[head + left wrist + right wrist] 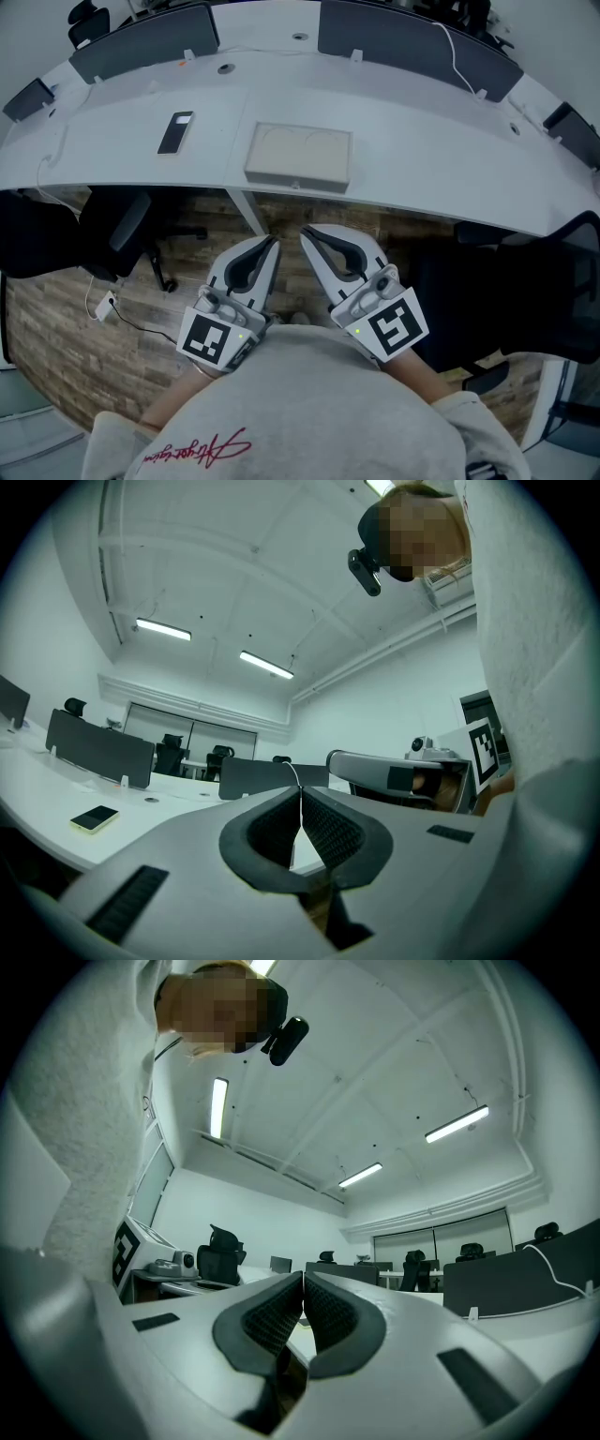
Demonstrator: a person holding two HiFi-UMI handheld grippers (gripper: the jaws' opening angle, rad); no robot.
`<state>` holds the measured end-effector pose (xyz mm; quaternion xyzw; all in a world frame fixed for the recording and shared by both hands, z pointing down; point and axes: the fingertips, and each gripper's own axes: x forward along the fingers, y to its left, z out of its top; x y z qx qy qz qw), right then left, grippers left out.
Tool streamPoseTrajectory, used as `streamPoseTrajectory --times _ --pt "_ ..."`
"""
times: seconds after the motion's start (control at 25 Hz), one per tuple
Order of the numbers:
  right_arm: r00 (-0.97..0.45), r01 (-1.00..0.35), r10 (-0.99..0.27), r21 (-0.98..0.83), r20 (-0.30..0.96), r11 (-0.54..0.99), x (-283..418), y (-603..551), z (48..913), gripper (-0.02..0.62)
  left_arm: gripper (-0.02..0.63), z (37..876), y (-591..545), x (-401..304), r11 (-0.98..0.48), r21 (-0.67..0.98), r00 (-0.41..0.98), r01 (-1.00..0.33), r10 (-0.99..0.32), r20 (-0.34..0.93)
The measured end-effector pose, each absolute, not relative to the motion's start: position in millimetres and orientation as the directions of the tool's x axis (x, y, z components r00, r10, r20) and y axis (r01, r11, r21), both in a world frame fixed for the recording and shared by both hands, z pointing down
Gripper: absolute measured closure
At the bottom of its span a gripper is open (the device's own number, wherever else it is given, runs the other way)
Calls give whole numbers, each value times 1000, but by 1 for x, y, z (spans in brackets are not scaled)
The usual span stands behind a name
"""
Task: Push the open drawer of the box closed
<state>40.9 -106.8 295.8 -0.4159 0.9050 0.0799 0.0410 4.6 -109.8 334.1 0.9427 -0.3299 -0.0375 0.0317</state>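
Observation:
A flat beige box lies near the front edge of the curved white desk, with a small tab on its near side; I cannot tell how far its drawer stands out. Both grippers are held close to my chest, below the desk edge and short of the box. My left gripper is shut with nothing in it, its tips touching. My right gripper is likewise shut and empty. Both gripper views tilt up toward the ceiling, so neither shows the box.
A dark phone lies on the desk left of the box, also seen as the phone in the left gripper view. Dark divider panels line the desk's far side. Office chairs stand under the desk on the wood floor.

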Motion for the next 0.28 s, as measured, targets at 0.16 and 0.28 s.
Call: streamPoseTrajectory --times 0.16,0.28 --pt "-652 -759 -746 125 -135 640 41 -106 296 575 588 334 -109 6 -781 84 780 -619 -624 -50" --pt "-653 -757 -746 129 -132 640 41 -106 295 575 588 334 -109 7 -781 82 780 -619 -624 -47"
